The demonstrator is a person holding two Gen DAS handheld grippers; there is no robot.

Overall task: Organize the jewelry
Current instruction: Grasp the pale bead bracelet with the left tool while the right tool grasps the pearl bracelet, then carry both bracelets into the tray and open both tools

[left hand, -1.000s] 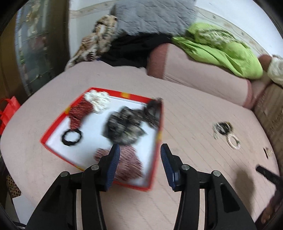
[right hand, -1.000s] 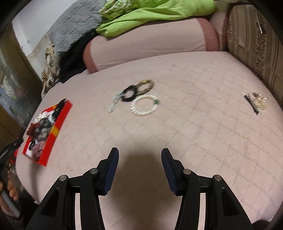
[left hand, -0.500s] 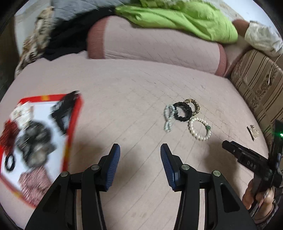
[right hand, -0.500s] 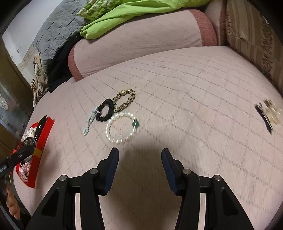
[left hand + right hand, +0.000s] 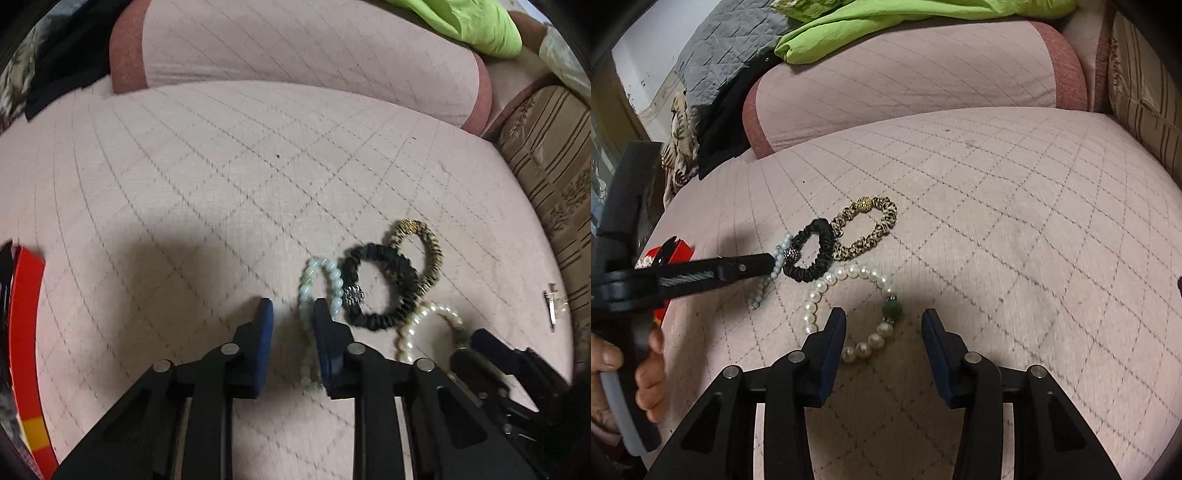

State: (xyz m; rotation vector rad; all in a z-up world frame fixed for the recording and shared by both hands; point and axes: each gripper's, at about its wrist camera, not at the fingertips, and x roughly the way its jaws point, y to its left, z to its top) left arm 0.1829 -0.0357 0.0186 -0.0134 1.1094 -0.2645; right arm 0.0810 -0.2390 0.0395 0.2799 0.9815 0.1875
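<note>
Pink quilt: pale-green bead bracelet betw. left tool tips.

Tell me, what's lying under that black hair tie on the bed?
The black hair tie overlaps the leopard hair tie on one side and the pale bead bracelet on the other. Whatever else it covers is hidden.
</note>
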